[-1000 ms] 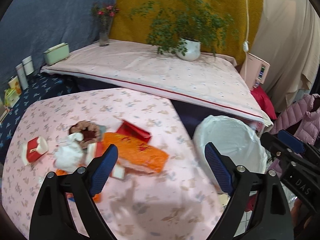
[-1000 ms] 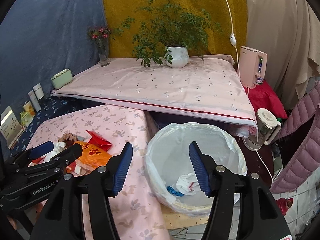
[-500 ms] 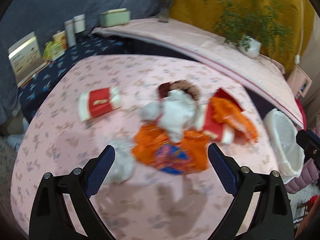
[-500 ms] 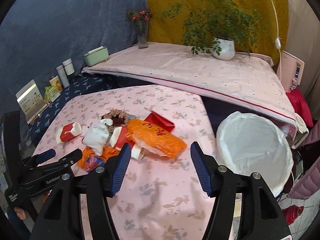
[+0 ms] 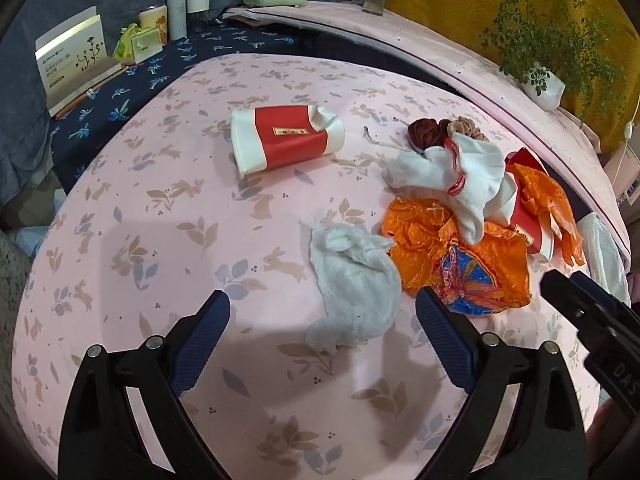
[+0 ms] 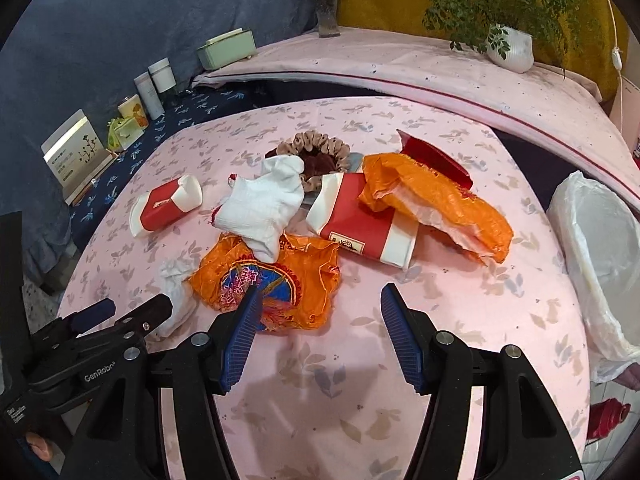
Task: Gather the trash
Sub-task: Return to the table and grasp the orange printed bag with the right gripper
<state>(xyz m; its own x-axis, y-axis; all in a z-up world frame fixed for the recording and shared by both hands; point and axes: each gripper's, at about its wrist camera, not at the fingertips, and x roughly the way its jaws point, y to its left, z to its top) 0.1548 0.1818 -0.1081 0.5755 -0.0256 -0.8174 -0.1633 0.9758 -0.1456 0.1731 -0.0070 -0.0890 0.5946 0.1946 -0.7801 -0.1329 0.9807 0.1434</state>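
Trash lies heaped on the pink rabbit-print tablecloth [image 5: 160, 240], and the landmark in the heap is a crumpled orange wrapper [image 5: 460, 264] with a blue and red print. Just left of it, touching its edge, rests a wadded white tissue [image 5: 356, 284]. A white sock [image 5: 464, 176] with red trim is draped over the wrapper's far edge, and beyond the sock sit two scrunchies [image 5: 440, 130], one dark red and one tan. To the wrapper's right a red and white paper cup [image 6: 360, 220] lies flattened, with a second orange bag [image 6: 436, 204] across its far end. Well left of the heap, apart from it, a second crushed red and white cup [image 5: 286, 138] lies on its side. The left gripper [image 5: 320, 320] hovers with its jaws wide apart, framing the tissue and holding nothing. The right gripper [image 6: 318, 308] is likewise spread and empty, its left pad above the wrapper's near edge. A white-lined trash bin [image 6: 600, 256] stands off the table's right side.
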